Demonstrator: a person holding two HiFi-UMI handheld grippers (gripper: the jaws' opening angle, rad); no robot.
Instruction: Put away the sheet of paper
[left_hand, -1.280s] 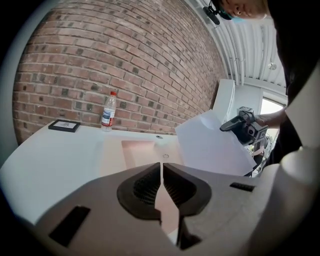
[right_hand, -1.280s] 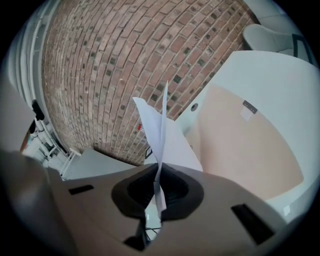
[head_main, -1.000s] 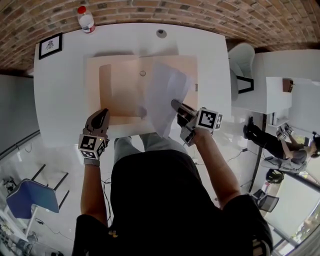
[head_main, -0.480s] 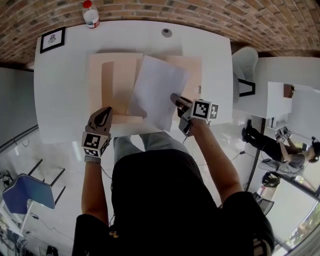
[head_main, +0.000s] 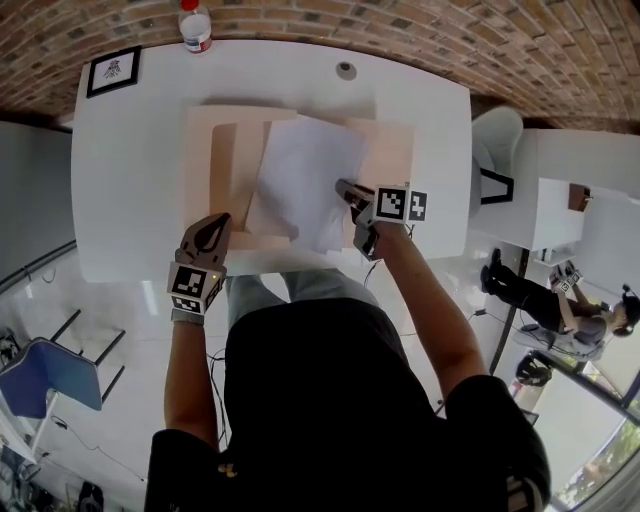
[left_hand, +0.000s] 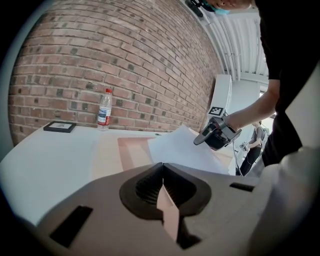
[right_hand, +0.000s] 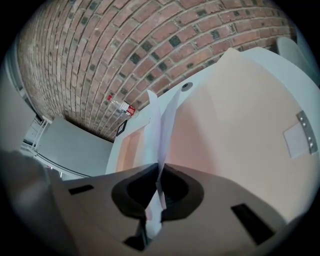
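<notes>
Sheet of paper (head_main: 300, 180) is pinched at its near right edge by the right gripper (head_main: 343, 187). Looking along that gripper's own jaws, they're closed tight on it, with the white sheet coming up edge-on right out of the middle (right_hand: 161, 167). The rest of the sheet sits skewed over the middle of an open pale pink folder (head_main: 225, 160), with the far corner sticking up a bit rather than lying flat

The left gripper (head_main: 216, 220) is down at the near left corner of the folder. Its jaws are clamped together too (left_hand: 162, 175), with a thin pinkish strip caught between them, which looks like the folder's near edge. The person holding both is standing at the near side of the table (head_main: 130, 180), arms reaching out over it

The folder is spread open in the middle of the white tabletop, and the paper covers the fold and part of the right half. Further back there's a plastic bottle with a red cap (head_main: 195, 25) by the brick wall (head_main: 400, 30), a small black picture frame (head_main: 112, 72) near the far left corner, and a little round grey thing (head_main: 346, 70) on the far edge, all well apart from the folder
</notes>
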